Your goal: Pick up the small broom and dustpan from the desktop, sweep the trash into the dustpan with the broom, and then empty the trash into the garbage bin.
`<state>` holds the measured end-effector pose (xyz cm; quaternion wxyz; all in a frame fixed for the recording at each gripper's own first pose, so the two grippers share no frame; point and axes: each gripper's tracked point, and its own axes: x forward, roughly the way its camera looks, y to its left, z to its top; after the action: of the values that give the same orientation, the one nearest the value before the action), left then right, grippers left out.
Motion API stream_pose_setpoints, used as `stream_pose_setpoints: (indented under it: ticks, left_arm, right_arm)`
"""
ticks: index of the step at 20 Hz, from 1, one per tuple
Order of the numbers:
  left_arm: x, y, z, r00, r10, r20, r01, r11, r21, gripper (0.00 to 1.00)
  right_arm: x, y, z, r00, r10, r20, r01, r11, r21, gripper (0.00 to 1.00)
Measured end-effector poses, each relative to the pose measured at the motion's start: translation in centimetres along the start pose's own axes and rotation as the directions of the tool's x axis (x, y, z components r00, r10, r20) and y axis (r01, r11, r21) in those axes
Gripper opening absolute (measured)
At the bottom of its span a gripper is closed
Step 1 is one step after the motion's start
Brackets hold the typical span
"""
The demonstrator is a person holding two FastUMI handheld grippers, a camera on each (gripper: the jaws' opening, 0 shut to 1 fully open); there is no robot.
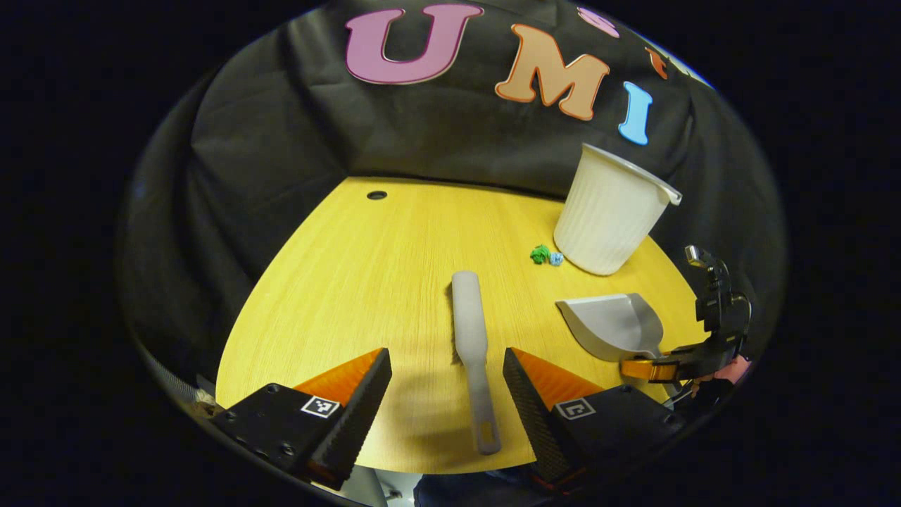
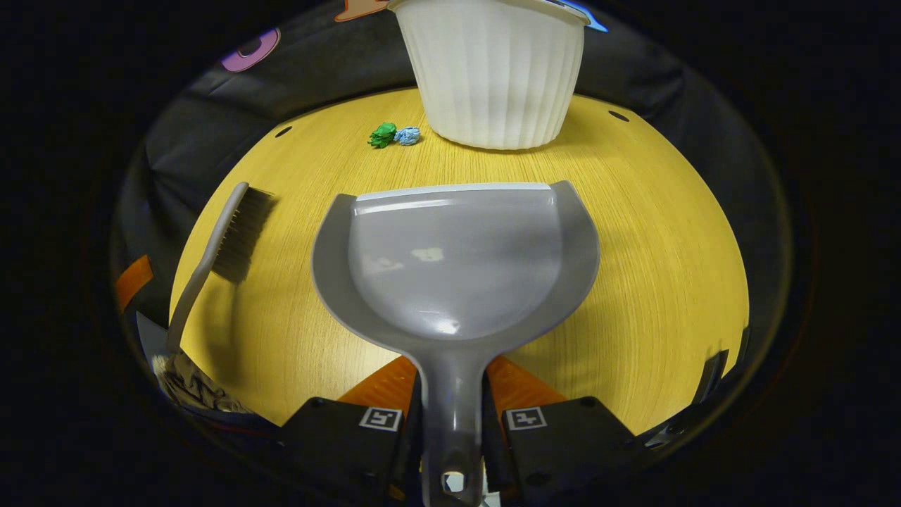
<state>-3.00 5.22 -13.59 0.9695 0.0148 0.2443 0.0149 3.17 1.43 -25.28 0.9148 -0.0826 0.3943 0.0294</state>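
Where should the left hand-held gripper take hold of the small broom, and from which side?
Grip the broom by its thin handle, likely from above: it lies flat on the table, handle toward the open left hand-held gripper.

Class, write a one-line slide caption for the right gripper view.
Right tongs shut on the grey dustpan handle, facing the white garbage bin and two crumpled paper scraps.

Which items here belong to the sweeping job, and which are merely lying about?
Job items:
- grey plastic dustpan, in the right gripper
- grey small broom
- green paper scrap
- blue paper scrap
- white ribbed garbage bin

Lying about:
- nothing; the yellow wooden desktop just carries everything
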Motion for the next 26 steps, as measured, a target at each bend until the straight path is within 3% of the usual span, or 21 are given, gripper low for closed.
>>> stream_pose_setpoints:
  ticks: [7, 16, 18, 19, 20, 21, 24, 26]
  left_arm:
    - [1.8, -2.2, -4.2, 0.975, -0.019, -0.223, 0.039, 0.996, 0.086, 0.94]
    - [4.1, -2.5, -6.9, 0.908, -0.008, -0.420, 0.028, 0.999, 0.041, 0.87]
    - [4.6, -2.5, -7.4, 0.895, -0.004, -0.447, 0.025, 0.999, 0.043, 0.78]
    - [4.8, -2.7, -7.6, 0.888, -0.006, -0.459, 0.027, 0.999, 0.039, 0.72]
    - [5.0, -2.7, -7.8, 0.883, -0.004, -0.470, 0.024, 0.999, 0.036, 0.75]
    - [4.9, -2.7, -8.0, 0.876, -0.005, -0.482, 0.024, 0.999, 0.032, 0.63]
    - [5.1, -2.8, -8.4, 0.858, -0.011, -0.513, 0.021, 1.000, 0.014, 0.44]
    - [5.0, -2.6, -8.1, 0.854, 0.001, -0.521, 0.011, 1.000, 0.021, 0.21]
  right_arm:
    - [0.0, -0.1, 0.0, 1.000, 0.015, -0.001, -0.015, 1.000, -0.009, 0.40]
    - [0.0, -0.1, 0.0, 1.000, 0.023, -0.009, -0.023, 1.000, -0.017, 0.40]
    - [0.0, -0.1, 0.0, 1.000, 0.027, -0.009, -0.027, 0.999, -0.019, 0.36]
    - [0.0, -0.2, 0.1, 1.000, 0.029, -0.008, -0.029, 0.999, -0.018, 0.40]
    - [0.0, -0.2, 0.1, 0.999, 0.031, -0.008, -0.031, 0.999, -0.018, 0.40]
    - [0.0, -0.2, 0.1, 0.999, 0.031, -0.007, -0.031, 0.999, -0.019, 0.40]
    - [0.0, -0.2, 0.1, 0.999, 0.032, -0.003, -0.032, 0.999, -0.024, 0.40]
    - [0.0, -0.2, 0.1, 0.999, 0.034, -0.004, -0.034, 0.999, -0.022, 0.40]
